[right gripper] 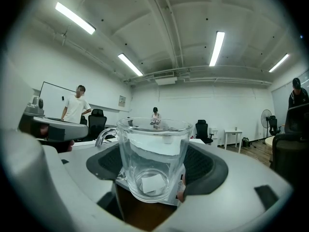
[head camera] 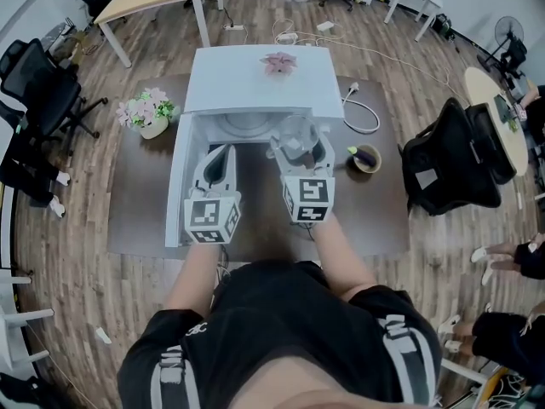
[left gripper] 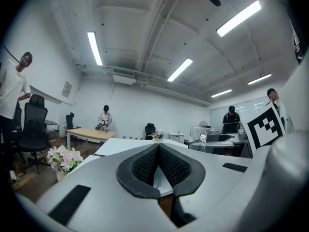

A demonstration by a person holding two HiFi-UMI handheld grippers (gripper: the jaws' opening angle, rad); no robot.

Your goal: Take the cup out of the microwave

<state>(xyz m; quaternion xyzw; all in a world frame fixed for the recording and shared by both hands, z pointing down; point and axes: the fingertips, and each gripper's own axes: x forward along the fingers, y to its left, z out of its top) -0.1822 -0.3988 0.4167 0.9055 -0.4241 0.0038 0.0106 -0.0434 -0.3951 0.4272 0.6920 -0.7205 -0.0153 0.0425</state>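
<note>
- My right gripper [right gripper: 155, 154] is clenched on the clear glass cup [right gripper: 153, 144]. Its dark pads press the cup's two sides.
- The cup stands upright between the jaws, and in the right gripper view its handle [right gripper: 103, 135] points to the left of the frame.
- In the head view the cup sits just above centre, at the mouth of the white microwave [head camera: 255, 83], toward the right side of the opening. It hangs in my grip rather than resting on anything I can see.
- The microwave door [head camera: 177, 181] is swung open to the left of the frame, and the round turntable [head camera: 245, 124] shows inside the cavity, left of the cup.
- My left gripper [left gripper: 155, 147] is closed. Its ribbed pads meet at the tips and I see nothing between them.
- In the head view my left gripper lies left of the right one, in front of the opening and just beside the open door. I cannot tell whether it touches the door.
- A pink flower [head camera: 278, 62] lies on top of the microwave.
- The microwave stands on a brown counter [head camera: 128, 216]. A pot of pale flowers [head camera: 150, 113] is on it at the left, and a small dark bowl [head camera: 366, 158] at the right.
- A white cord [head camera: 362, 118] loops on the counter between the microwave and the bowl.
</note>
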